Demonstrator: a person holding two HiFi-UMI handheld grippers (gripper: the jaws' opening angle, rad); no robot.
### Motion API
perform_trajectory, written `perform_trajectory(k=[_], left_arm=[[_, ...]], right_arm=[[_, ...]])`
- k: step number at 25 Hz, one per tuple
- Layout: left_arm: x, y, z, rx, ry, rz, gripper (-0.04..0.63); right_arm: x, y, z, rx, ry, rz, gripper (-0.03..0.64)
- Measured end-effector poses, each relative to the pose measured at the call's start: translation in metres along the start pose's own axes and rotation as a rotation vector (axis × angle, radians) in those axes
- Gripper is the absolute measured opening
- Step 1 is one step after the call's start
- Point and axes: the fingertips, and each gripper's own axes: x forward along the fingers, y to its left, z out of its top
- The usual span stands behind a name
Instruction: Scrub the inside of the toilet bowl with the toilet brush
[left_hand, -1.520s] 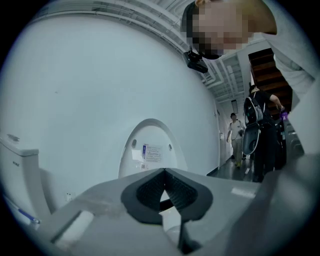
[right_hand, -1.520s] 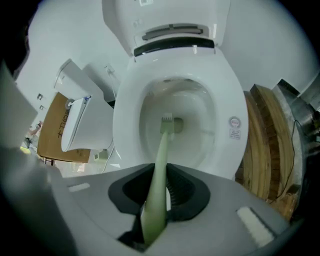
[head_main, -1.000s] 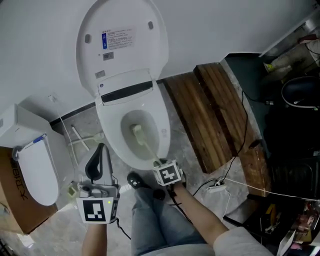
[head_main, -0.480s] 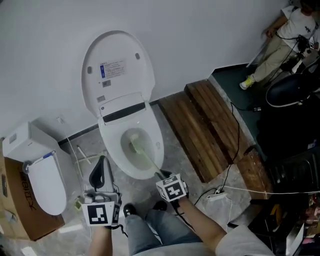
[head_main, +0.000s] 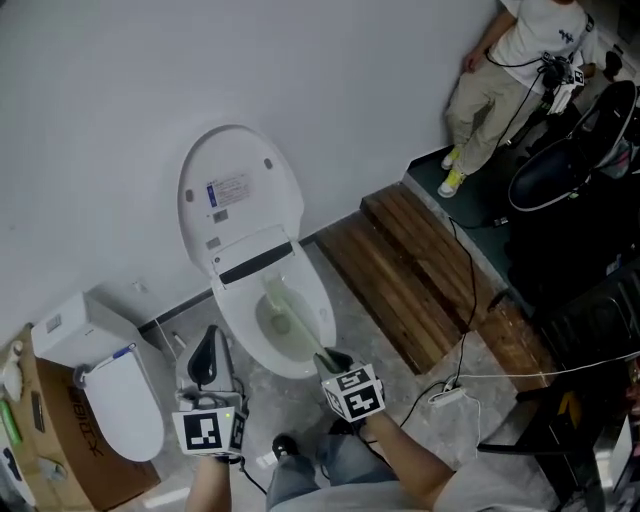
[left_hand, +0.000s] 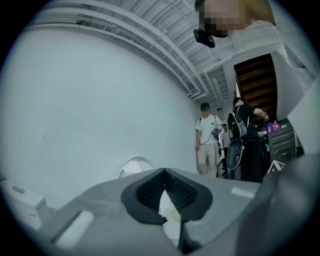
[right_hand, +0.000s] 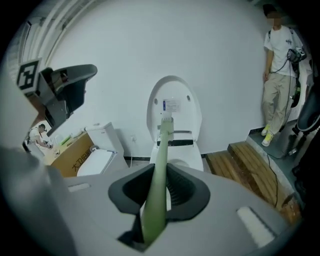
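A white toilet stands against the wall with its lid raised. The pale green toilet brush reaches from my right gripper into the bowl, with its head near the bowl's middle. That gripper is shut on the brush's handle at the bowl's near rim. In the right gripper view the brush head shows in front of the lid. My left gripper is held upright left of the bowl, its jaws shut and empty.
A second white toilet unit and a cardboard box sit at the left. Wooden steps lie right of the toilet. Cables and a power strip trail on the floor. A person stands at the far right.
The head view has pulled back and swung up, so the toilet looks smaller and a person shows at the top right. The brush stays in the bowl; the left gripper stays beside it.
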Motion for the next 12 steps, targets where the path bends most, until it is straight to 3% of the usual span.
perform_trajectory(k=[12], left_arm=[[-0.022,0.007,0.044,-0.008,-0.055,-0.060,0.004]], right_arm=[[-0.068,0.035,0.064,-0.041,-0.227,-0.068,0.074]])
